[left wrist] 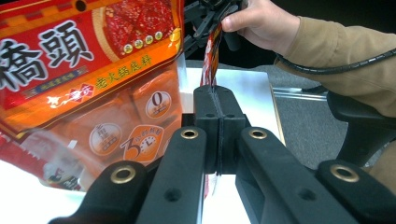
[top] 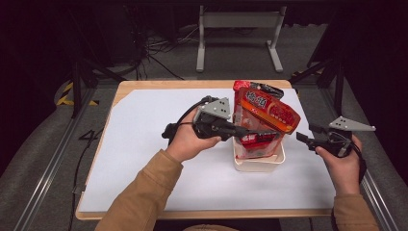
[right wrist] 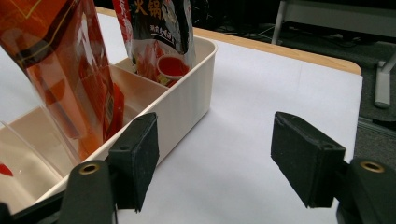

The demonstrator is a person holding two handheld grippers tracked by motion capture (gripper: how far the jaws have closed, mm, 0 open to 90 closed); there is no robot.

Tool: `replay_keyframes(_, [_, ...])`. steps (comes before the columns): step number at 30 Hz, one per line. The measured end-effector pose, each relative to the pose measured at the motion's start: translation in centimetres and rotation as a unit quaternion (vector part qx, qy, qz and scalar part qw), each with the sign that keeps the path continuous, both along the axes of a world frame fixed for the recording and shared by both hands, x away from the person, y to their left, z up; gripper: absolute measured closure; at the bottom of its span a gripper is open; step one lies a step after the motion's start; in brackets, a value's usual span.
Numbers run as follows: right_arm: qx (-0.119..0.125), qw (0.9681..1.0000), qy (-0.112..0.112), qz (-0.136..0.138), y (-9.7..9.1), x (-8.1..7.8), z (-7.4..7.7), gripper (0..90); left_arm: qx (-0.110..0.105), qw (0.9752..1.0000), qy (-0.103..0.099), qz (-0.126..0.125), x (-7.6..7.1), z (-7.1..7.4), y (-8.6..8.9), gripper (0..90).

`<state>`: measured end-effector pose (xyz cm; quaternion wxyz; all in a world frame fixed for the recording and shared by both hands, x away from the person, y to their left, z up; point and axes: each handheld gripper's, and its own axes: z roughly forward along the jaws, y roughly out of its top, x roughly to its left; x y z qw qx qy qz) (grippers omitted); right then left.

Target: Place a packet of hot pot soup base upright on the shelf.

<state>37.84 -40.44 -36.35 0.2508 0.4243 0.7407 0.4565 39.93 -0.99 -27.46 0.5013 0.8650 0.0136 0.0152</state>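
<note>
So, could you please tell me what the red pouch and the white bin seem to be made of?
Red pouch: seemingly glossy plastic film, printed above and see-through below, with shiny highlights and creases. White bin: probably smooth, rigid moulded plastic, judging by its thin even walls, rounded rim and faint sheen.

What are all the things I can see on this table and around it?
Snack pouches: at least two, red and orange, standing in the bin; the left hand-held gripper pinches the edge of one.
Bin: one, cream white, with compartments, on the paper right of the middle.
Paper sheet: one, white, covering the tabletop.
Table: one, light wood edge showing.
Metal frame: one, grey, on the floor behind the table.
Left hand-held gripper: one, black, shut on a pouch edge.
Right hand-held gripper: one, black, open, beside the bin.
Sleeves: two, tan.
</note>
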Motion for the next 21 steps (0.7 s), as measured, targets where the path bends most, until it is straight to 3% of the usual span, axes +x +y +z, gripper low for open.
replay_keyframes(21, [0.0, 1.0, 0.0, -0.001, -0.3, 0.0, -0.1, 32.5, 0.016, 0.9997, 0.004, -0.018, 0.4, -2.1, -2.4, 90.0])
